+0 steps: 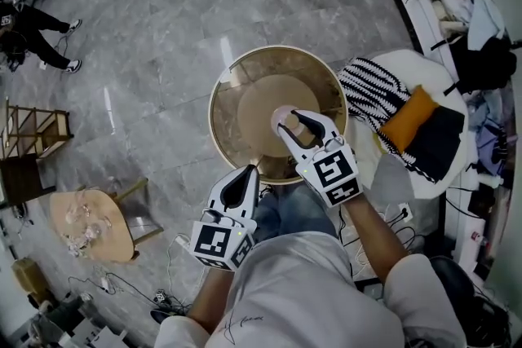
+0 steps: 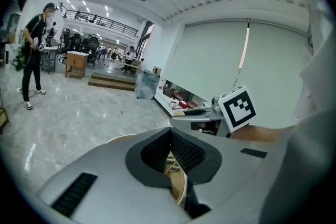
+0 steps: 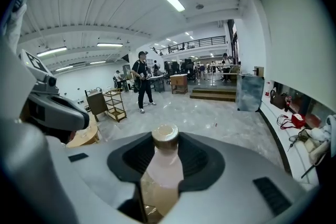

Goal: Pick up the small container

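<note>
Nearest the lens, in white sleeves, holding a two-jaw tool in each hand over a round table (image 1: 241, 98). On the left, just at the table's near rim: left gripper (image 1: 251, 173), tips drawn together on nothing, with only a sliver of tan rim showing through the slit behind them. A little farther, above the glass top: right gripper (image 1: 292, 125), set wide and clamped on the small container (image 3: 163, 162), a pale pink bottle gripped by its body between the ribbed pads and standing upright, tan cap (image 3: 165, 135) poking out past the tips. Judged from this: grasp made and, by the look of it, bottle off the tabletop, though no sure gap can be read from straight overhead. Left to do, at most: carrying it well clear of the table and holding it steady, with no evident part in that for the left tool. Beyond the table, grey marble floor (image 1: 163, 28); just to the right, a black-and-white striped cloth (image 1: 371, 94) over a pale seat; to the lower left, well apart, a low wooden side table (image 1: 86, 224). Farthest back in the right gripper view, a person in dark clothes (image 3: 143, 84) standing in an open hall beside a wooden trolley (image 3: 114, 104).
</note>
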`<state>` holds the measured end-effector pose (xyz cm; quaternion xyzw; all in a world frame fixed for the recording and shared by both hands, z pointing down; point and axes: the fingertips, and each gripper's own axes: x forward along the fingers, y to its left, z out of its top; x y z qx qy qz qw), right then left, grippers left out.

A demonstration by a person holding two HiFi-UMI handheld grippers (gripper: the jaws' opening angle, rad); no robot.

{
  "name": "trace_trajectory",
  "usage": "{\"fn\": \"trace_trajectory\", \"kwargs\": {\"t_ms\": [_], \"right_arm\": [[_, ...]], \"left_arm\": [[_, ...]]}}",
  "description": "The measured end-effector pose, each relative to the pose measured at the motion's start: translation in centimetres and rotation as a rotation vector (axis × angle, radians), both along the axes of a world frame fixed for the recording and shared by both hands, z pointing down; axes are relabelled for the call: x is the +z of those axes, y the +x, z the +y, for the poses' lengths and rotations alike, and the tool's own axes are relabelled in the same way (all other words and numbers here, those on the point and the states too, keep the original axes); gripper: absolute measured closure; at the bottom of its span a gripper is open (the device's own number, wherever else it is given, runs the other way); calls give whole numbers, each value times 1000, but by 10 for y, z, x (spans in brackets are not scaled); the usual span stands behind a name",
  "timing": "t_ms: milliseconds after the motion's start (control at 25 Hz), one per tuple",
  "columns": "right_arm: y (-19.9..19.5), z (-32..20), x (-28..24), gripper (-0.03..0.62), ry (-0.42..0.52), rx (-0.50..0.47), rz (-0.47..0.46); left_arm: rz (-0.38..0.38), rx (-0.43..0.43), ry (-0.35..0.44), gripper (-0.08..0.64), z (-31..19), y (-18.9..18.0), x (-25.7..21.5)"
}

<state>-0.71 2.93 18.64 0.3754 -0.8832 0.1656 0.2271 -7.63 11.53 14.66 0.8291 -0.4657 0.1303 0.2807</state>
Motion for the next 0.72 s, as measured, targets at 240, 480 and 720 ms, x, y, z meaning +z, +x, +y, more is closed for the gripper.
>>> {"fn": "trace_trajectory", "kwargs": {"t_ms": [240, 480, 720], "right_arm": [[-12, 20, -27, 443, 12, -8, -24], [-10, 39, -49, 443, 22, -20, -23], [-8, 61, -64, 443, 29, -20, -13]], "left_arm": [[8, -16, 29, 543, 8, -18, -20], [12, -9, 59, 543, 19, -18, -34], [25, 4, 75, 543, 31, -20, -42]]}}
